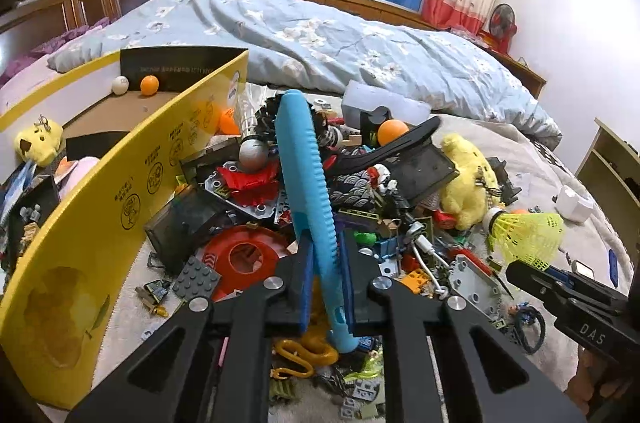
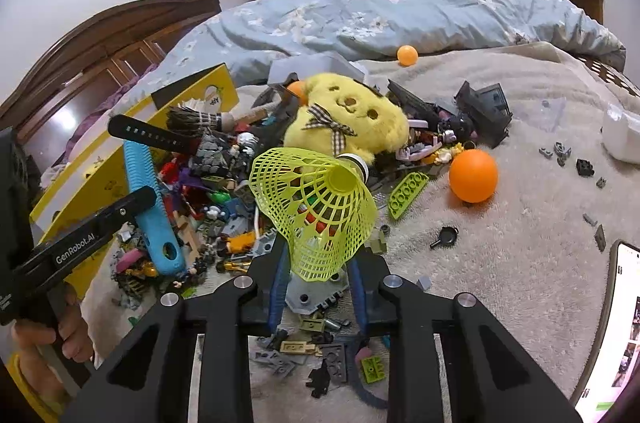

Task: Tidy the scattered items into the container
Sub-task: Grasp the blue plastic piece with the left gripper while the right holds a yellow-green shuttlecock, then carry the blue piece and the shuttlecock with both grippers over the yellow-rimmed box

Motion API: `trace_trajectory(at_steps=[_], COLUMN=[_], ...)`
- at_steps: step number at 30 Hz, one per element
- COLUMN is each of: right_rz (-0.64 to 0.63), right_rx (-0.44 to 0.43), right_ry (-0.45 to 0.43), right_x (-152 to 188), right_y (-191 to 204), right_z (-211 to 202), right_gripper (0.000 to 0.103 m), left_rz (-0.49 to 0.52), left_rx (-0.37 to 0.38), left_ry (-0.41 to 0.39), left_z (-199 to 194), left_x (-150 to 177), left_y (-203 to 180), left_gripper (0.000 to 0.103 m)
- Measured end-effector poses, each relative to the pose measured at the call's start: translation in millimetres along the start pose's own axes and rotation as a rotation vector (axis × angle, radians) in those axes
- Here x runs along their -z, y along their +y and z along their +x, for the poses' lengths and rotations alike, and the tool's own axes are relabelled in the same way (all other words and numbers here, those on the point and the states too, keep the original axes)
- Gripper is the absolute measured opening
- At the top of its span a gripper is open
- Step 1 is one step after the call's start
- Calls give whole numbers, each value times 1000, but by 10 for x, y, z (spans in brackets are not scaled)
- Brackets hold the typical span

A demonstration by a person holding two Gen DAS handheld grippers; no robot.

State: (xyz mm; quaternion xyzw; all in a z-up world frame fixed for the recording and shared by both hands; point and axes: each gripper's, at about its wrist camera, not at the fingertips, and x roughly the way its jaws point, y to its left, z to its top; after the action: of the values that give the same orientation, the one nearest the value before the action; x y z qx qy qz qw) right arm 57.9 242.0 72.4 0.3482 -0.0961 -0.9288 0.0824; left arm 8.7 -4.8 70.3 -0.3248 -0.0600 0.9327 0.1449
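Note:
My left gripper [image 1: 326, 263] is shut on the handle of a blue ribbed comb [image 1: 306, 175], which stands upright above the pile of toy bricks and small parts [image 1: 360, 215]. The right wrist view shows the same blue comb [image 2: 146, 183] held in the left gripper [image 2: 148, 197]. My right gripper [image 2: 318, 255] is shut on the skirt of a yellow-green plastic shuttlecock [image 2: 316, 207], raised over the pile. That shuttlecock [image 1: 528, 235] shows at the right of the left wrist view, at the tip of the right gripper [image 1: 516, 269]. The yellow cardboard box [image 1: 120, 191] stands open to the left.
A yellow plush toy [image 2: 352, 119] lies on the pile, with an orange ball [image 2: 473, 175] to its right and another orange ball [image 2: 407, 55] farther back. Inside the box are balls [image 1: 149, 85] and a small plush [image 1: 38, 143]. A phone [image 2: 616, 323] lies at the right. A blue quilt [image 1: 320, 39] lies behind.

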Motion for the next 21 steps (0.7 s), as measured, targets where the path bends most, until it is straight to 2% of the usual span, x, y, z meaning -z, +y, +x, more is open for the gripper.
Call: trace_trajectory(at_steps=[9,21], right_rz=[-21,-56], right_rx=[-18,-38], right_ry=[-16,-44], right_x=[-13,-79], right_y=[81,173], right_z=[-64,-175], right_gripper=[26,26], left_rz=[29,82], left_rx=[-37,-54], left_ry=[-19,-104], left_z=[-107,-371], left_x=[-34,-222], left_y=[-72,-149], left_gripper=[11,8])
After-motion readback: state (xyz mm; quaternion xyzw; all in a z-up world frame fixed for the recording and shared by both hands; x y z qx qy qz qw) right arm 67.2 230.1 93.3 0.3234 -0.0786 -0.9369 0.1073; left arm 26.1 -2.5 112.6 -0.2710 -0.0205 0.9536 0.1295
